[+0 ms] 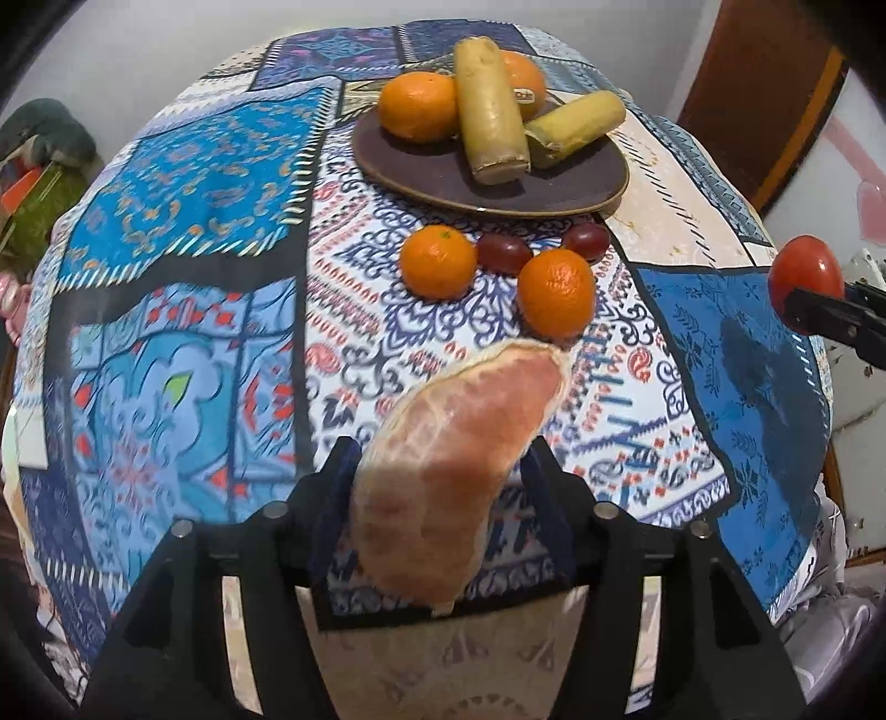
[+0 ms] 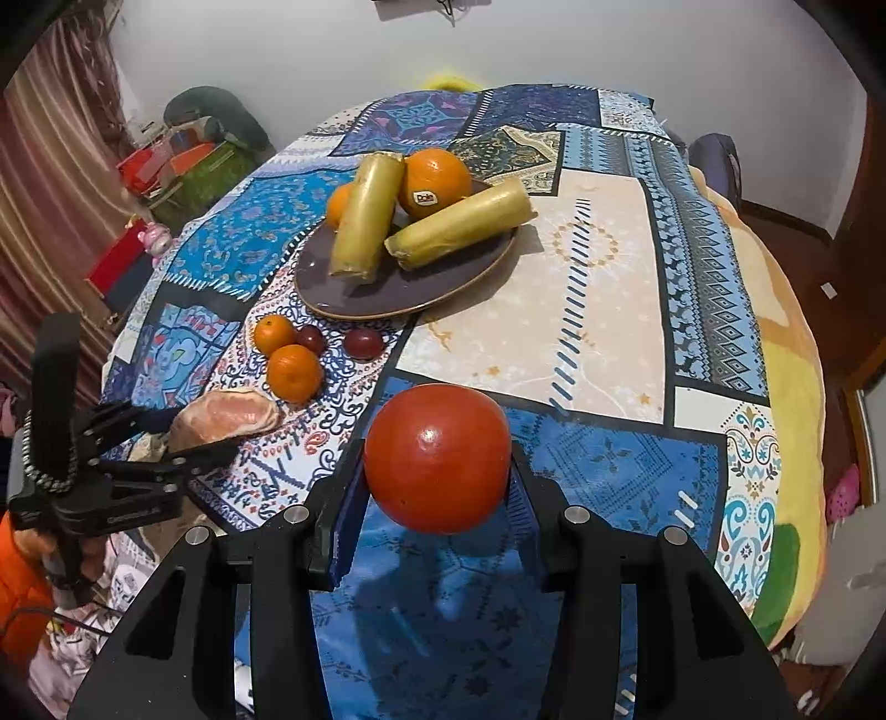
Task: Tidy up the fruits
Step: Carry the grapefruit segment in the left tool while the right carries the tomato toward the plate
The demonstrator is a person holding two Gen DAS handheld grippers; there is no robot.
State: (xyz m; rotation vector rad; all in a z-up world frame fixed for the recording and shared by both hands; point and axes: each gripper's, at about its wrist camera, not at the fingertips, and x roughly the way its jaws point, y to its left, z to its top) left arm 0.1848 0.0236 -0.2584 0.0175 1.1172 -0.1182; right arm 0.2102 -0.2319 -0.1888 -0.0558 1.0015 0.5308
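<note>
Patchwork-patterned blue cloth [image 2: 603, 288] covers the tabletop, which stands before a plain white wall [image 2: 277, 50]; a striped curtain [image 2: 50, 183] hangs at the left of the right wrist view.

The left gripper [image 1: 443, 459] is clamped on a peeled pink citrus segment [image 1: 454, 471], which is held between the two fingers above the near edge of the tabletop and tilted toward the right. In the right wrist view the same segment is seen from the side, raised just clear of the cloth.

The right gripper [image 2: 437, 459] is clamped on a red tomato [image 2: 437, 457], held above a dark blue patch near the near edge of the tabletop. In the left wrist view the tomato is seen at the right edge of the tabletop.

Just beyond the segment, two small mandarins [image 1: 438, 260] are set close together on the white-and-blue patterned patch. Two dark red grapes [image 1: 504, 253] lie directly behind them, one between the mandarins and one further right, near the plate rim.

A dark brown oval plate [image 1: 432, 171] rests past the grapes, toward the far edge of the tabletop. On it are carried two pale yellow cylindrical pieces [image 1: 490, 111], one lying lengthwise and one angled to the right. They cannot be identified with certainty. Behind them an orange [image 1: 418, 105] sits at the left, and a larger orange with a sticker [image 2: 434, 180] sits between the two cylinders.
</note>
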